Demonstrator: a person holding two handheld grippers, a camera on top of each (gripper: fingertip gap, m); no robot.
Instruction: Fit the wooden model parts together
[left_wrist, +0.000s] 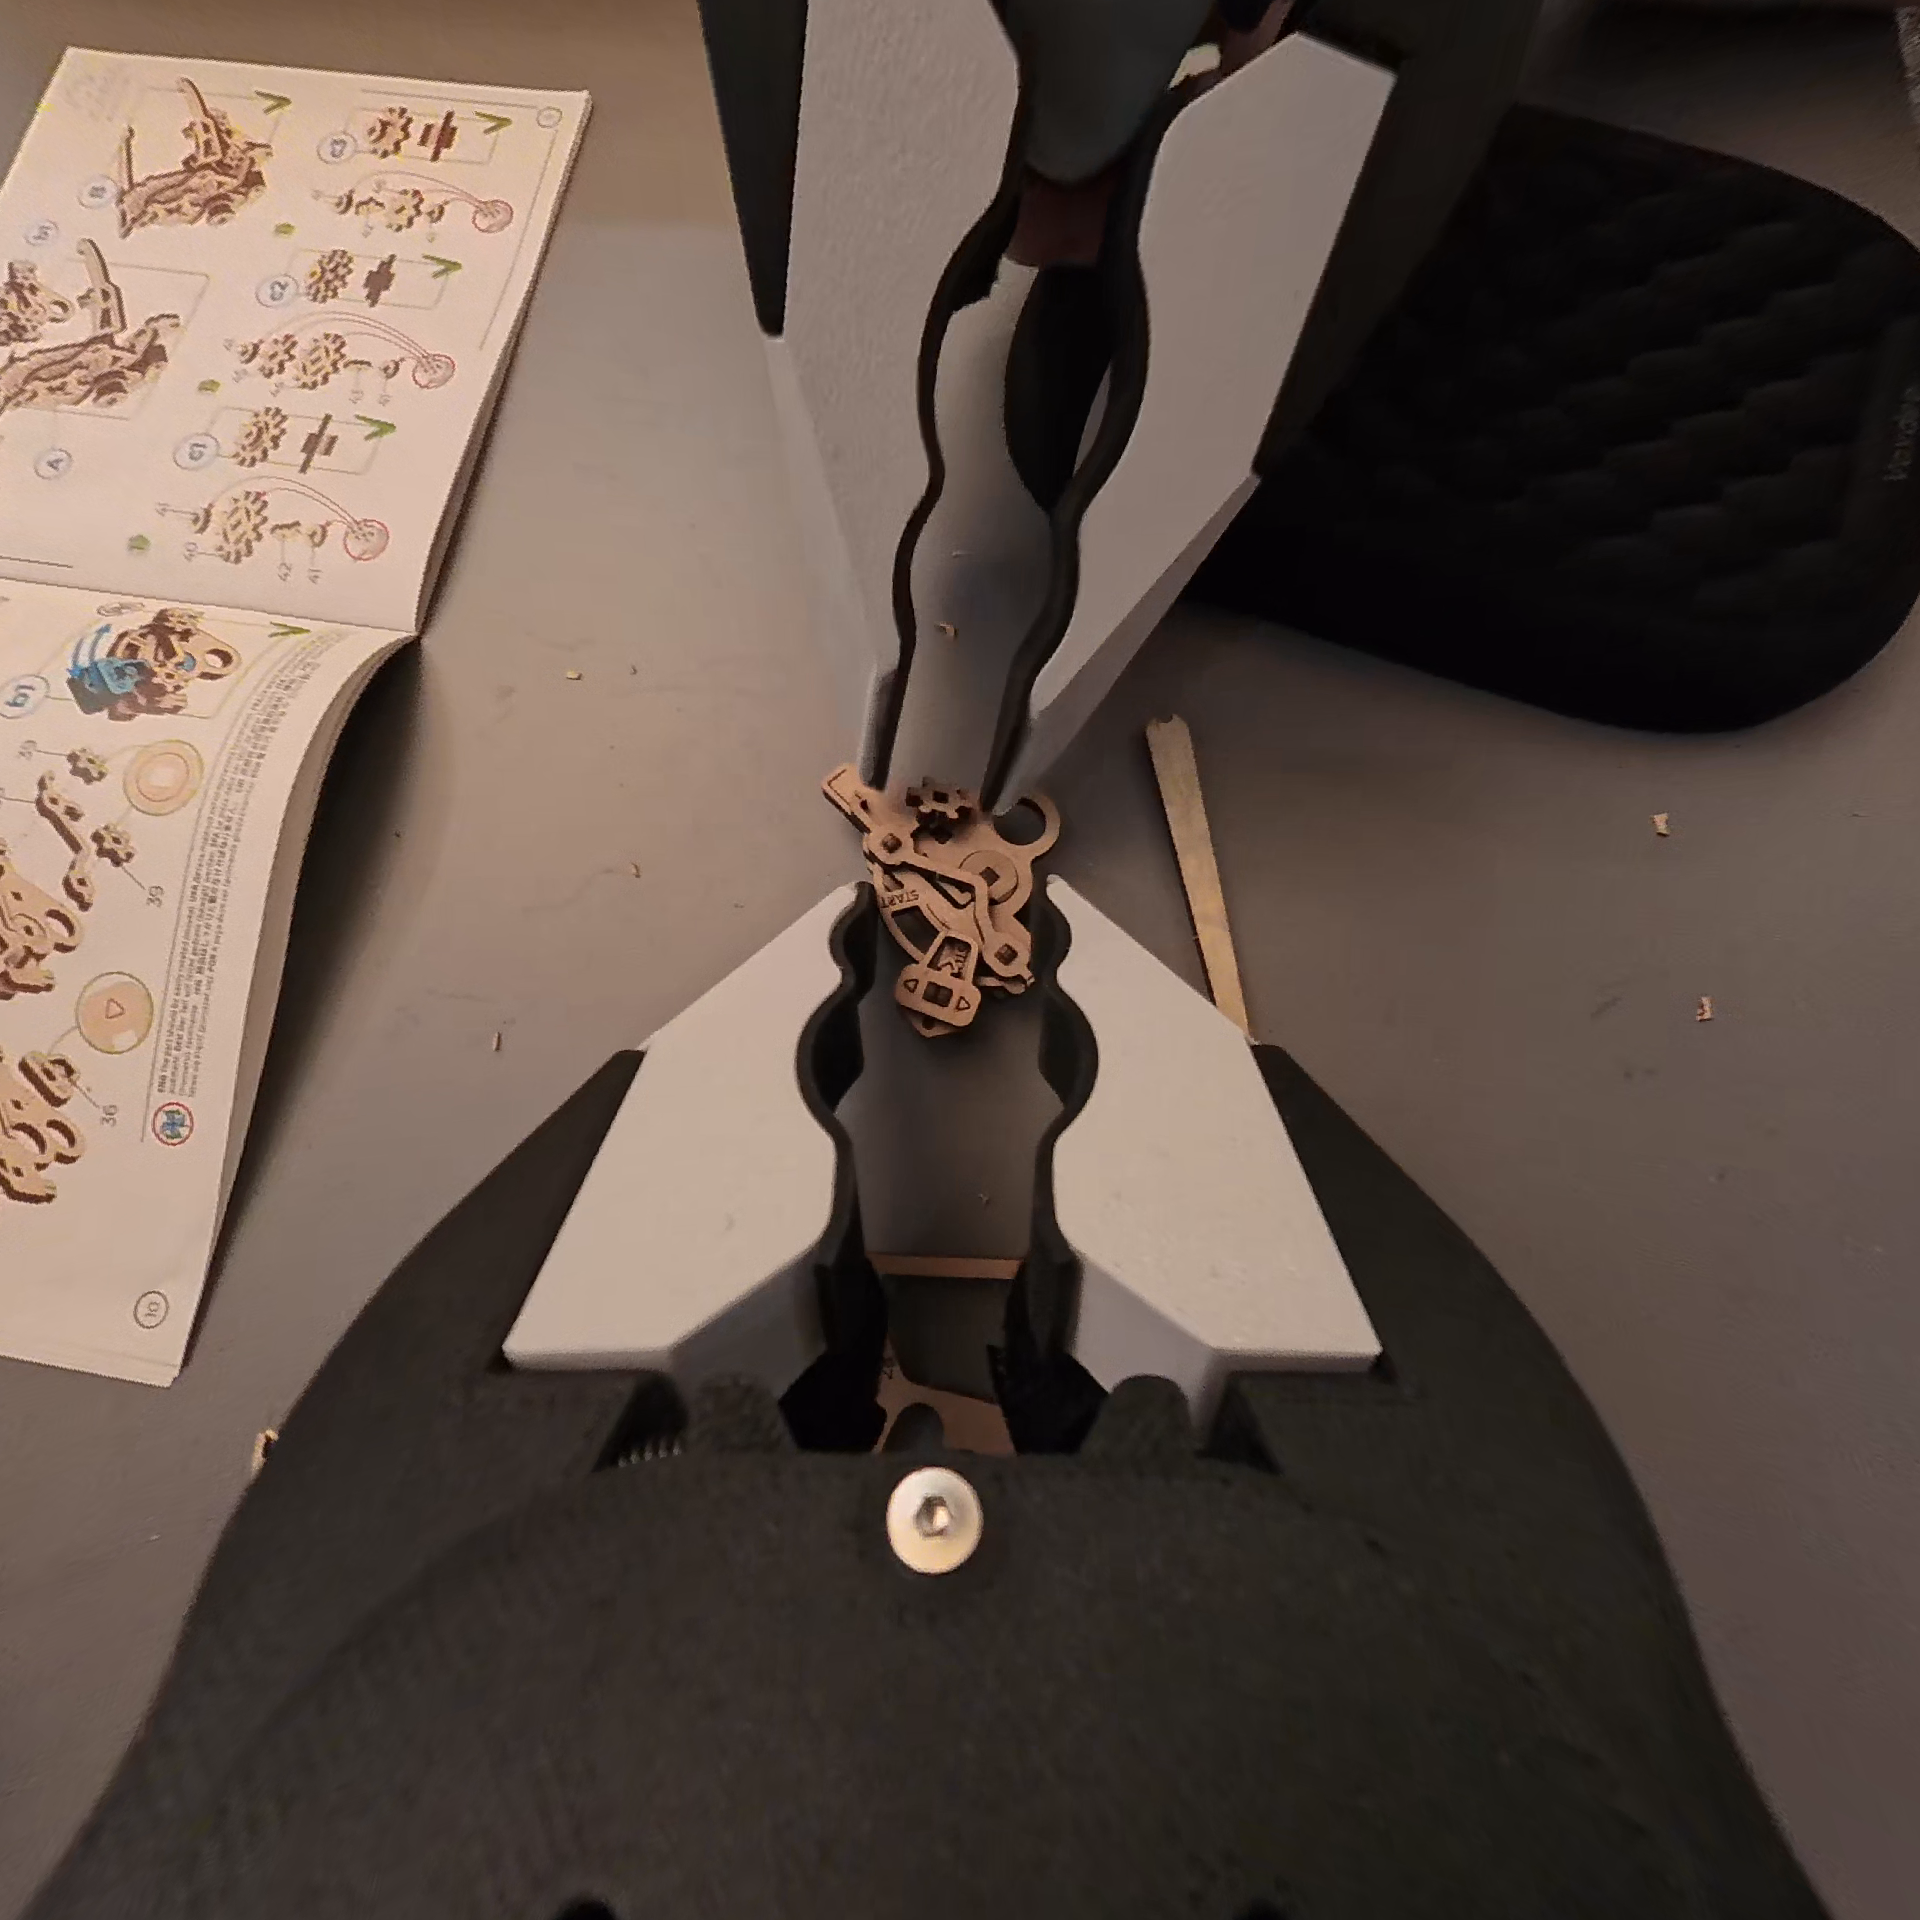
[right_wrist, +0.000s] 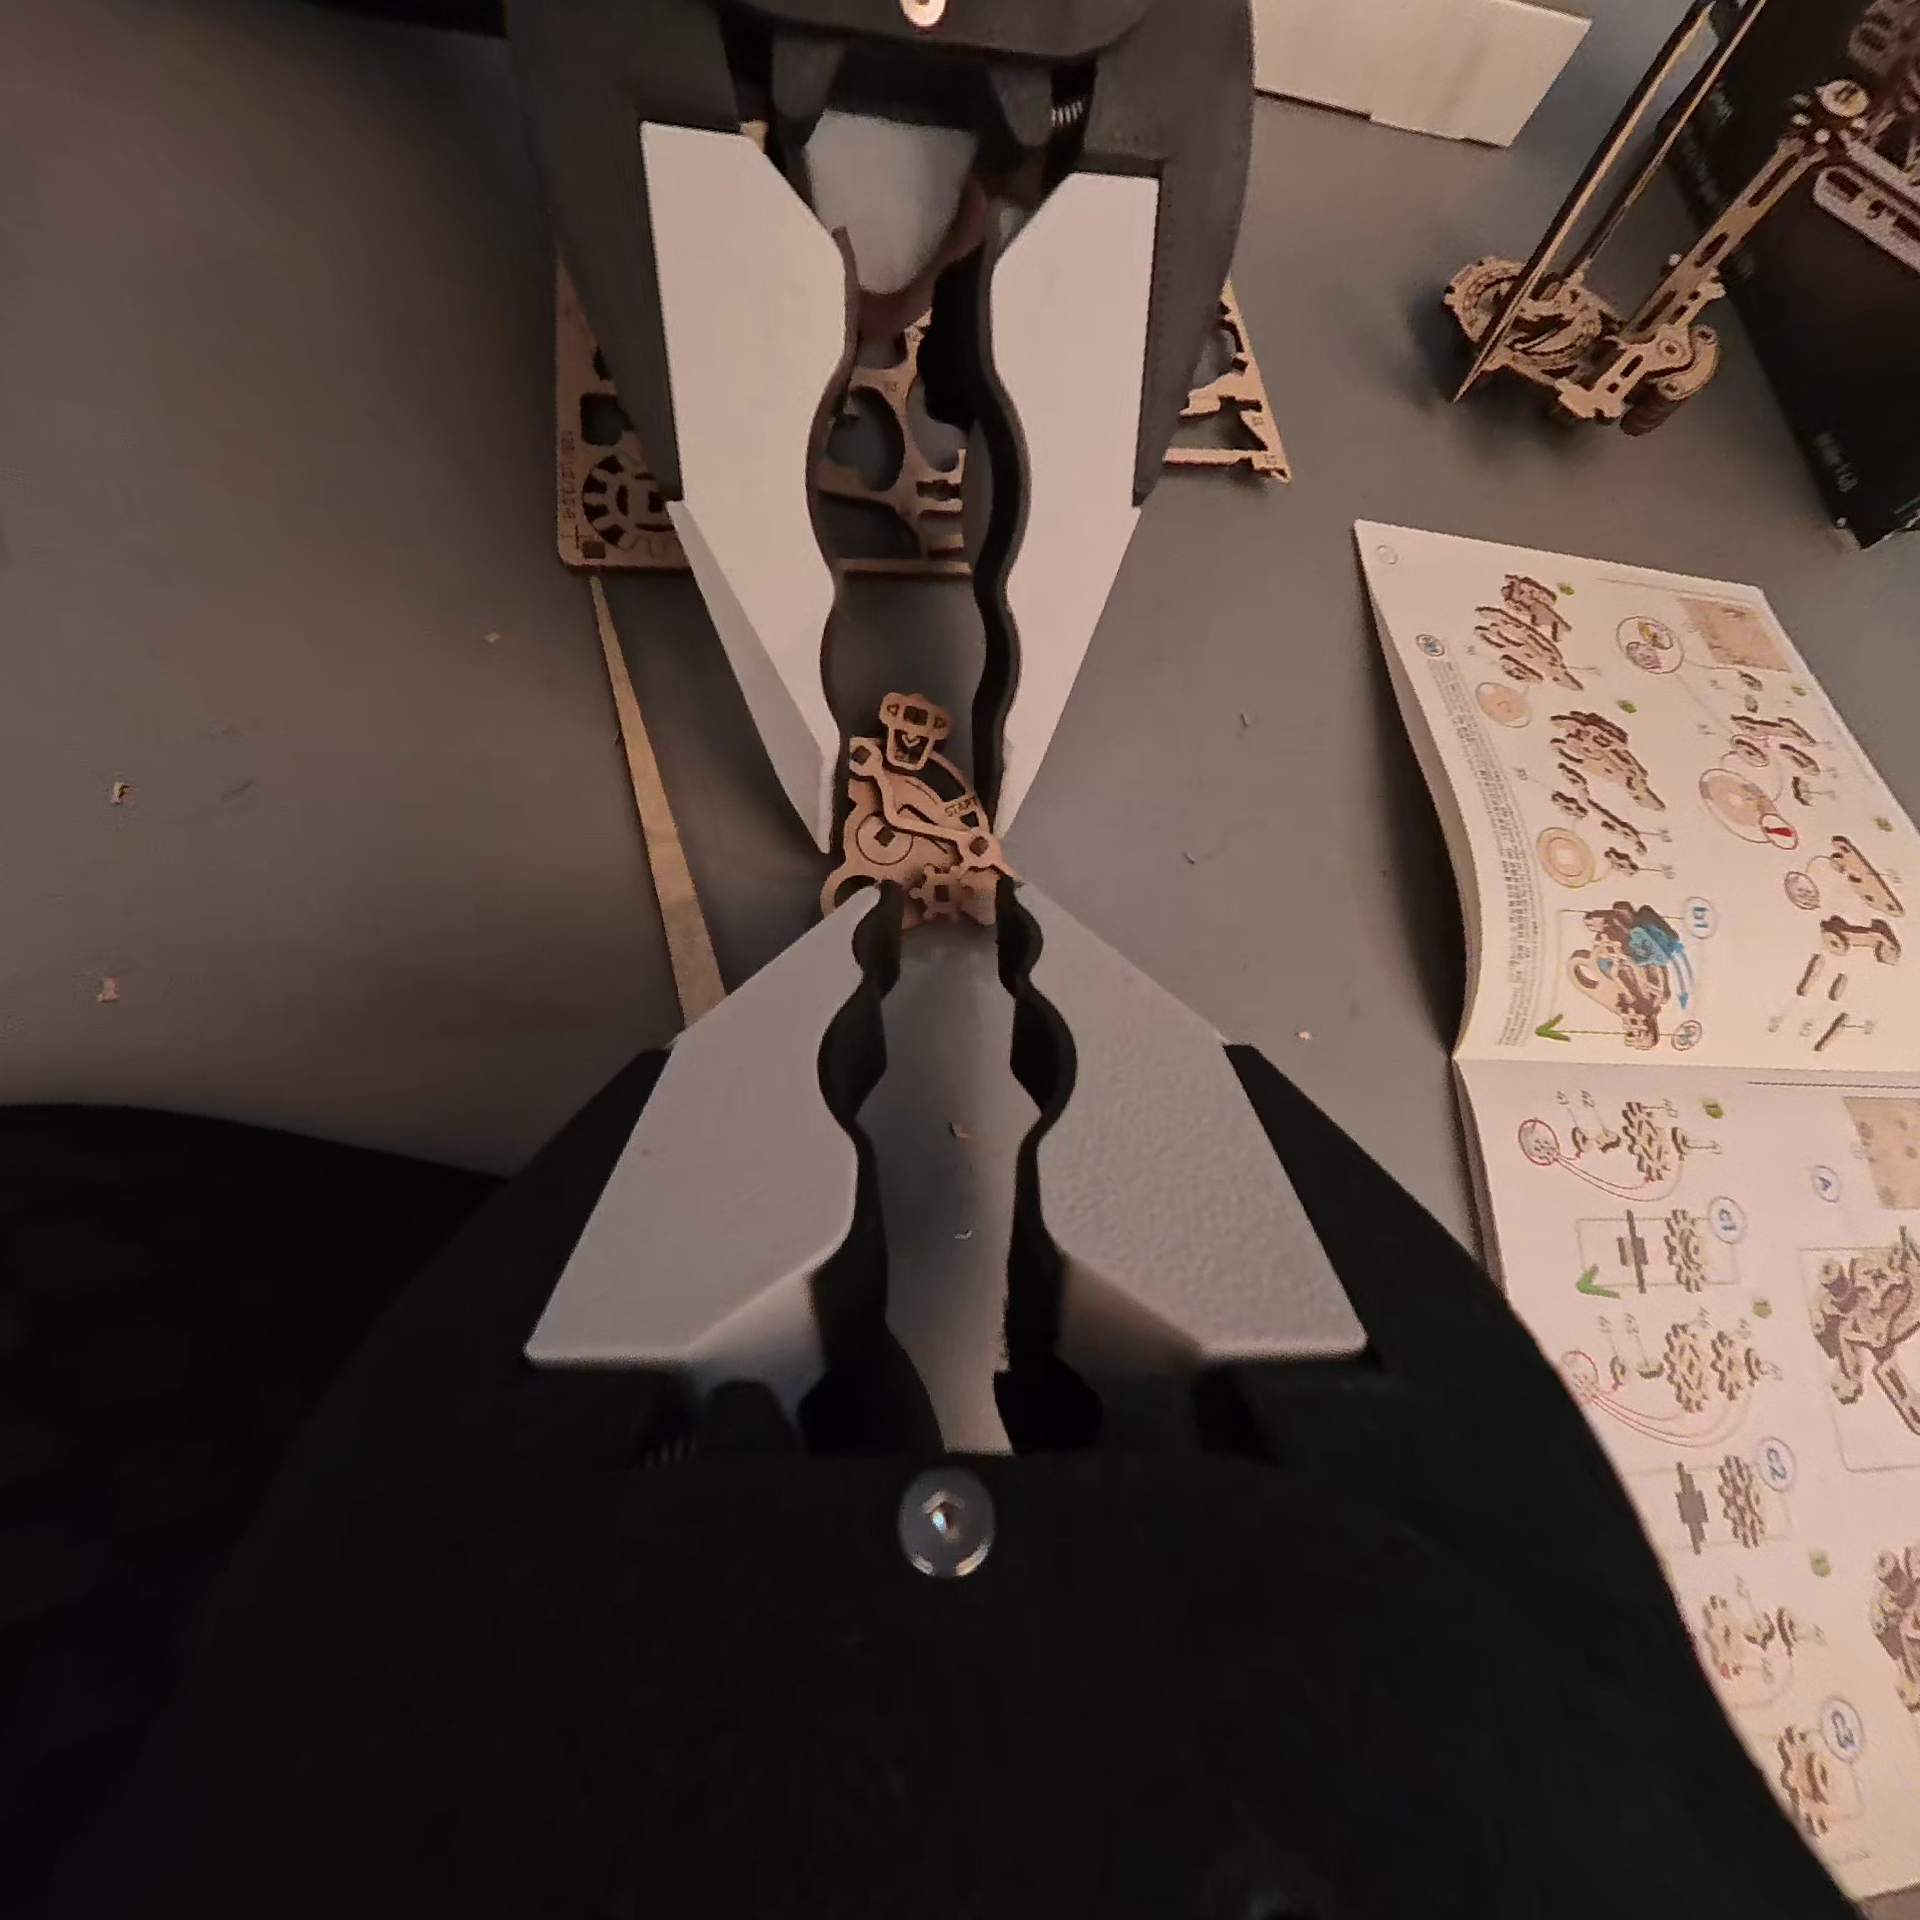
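A small flat wooden assembly (left_wrist: 982, 878) with a curved arm and a disc hangs in the air between my two grippers, which face each other tip to tip. My left gripper (left_wrist: 954, 896) is shut on its lower part, one finger on each side. My right gripper (right_wrist: 943, 902) is shut on a small wooden gear (right_wrist: 940, 889) at the assembly's other end. In the left wrist view the right gripper (left_wrist: 940, 781) comes in from above onto the gear (left_wrist: 940, 808). In the right wrist view the left gripper (right_wrist: 916, 821) holds the assembly (right_wrist: 883, 831).
An open instruction booklet (left_wrist: 260, 436) lies on the grey table, also in the right wrist view (right_wrist: 1662, 935). A black padded mat (left_wrist: 1610, 436), a thin wooden strip (left_wrist: 1195, 862), a punched-out wooden parts sheet (right_wrist: 623, 509), a built wooden model (right_wrist: 1621, 343) and a dark box (right_wrist: 1829, 416) lie around. From either gripper's tips it is about 25 cm to the built wooden model (right_wrist: 1621, 343).
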